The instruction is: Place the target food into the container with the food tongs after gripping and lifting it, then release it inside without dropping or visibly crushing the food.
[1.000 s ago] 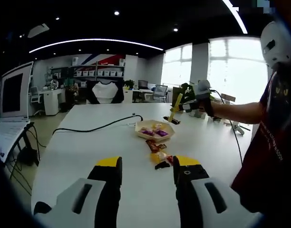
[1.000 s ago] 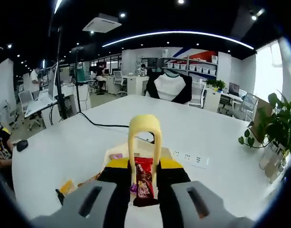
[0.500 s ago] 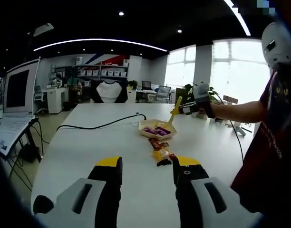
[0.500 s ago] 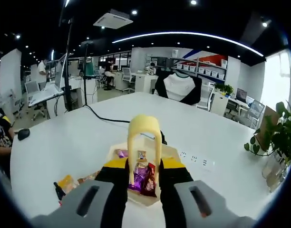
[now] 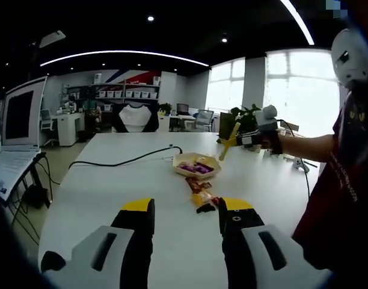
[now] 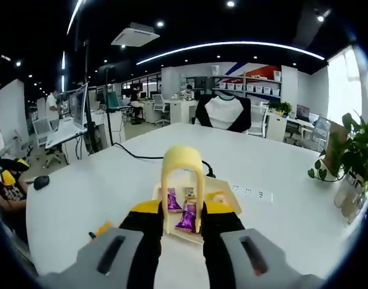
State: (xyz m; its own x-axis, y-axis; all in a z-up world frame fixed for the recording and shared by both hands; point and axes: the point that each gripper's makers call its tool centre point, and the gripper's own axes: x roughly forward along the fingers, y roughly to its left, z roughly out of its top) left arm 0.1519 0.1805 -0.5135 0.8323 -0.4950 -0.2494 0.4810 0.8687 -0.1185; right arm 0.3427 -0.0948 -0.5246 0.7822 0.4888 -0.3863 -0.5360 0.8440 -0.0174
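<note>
Left gripper view is taken from low over the white desk (image 5: 100, 180), with the left gripper (image 5: 187, 212) held released, its yellow-tipped jaws standing apart with nothing between them. A black cable (image 5: 121, 161) is seen running across the desk toward the container (image 5: 196, 165), a shallow pale tray in which purple-wrapped snacks lie. Just in front of the tray, a few loose wrapped snacks (image 5: 199, 194) are scattered on the desk, near the left gripper's right jaw. Further right, the right gripper (image 5: 256, 137) is held out by a person's arm, with the yellow food tongs (image 5: 229, 139) angled down beside the tray's far edge.

In the right gripper view, the right gripper (image 6: 183, 211) is clenched on the food tongs (image 6: 182, 180), whose arms are seen reaching over the container (image 6: 232, 201). No snack can be seen between the tong tips; purple packets (image 6: 187, 217) lie in the tray beneath them, so the last piece is judged to be already set down inside. An orange snack (image 6: 101, 229) is visible on the desk to the left of the tray.

For the step in hand, the tongs should be lifted straight up and clear of the tray so that no packet is dragged out. For the next loose snack, the tips are best placed across the wrapper's middle and closed only until it is held, so that nothing is crushed.
</note>
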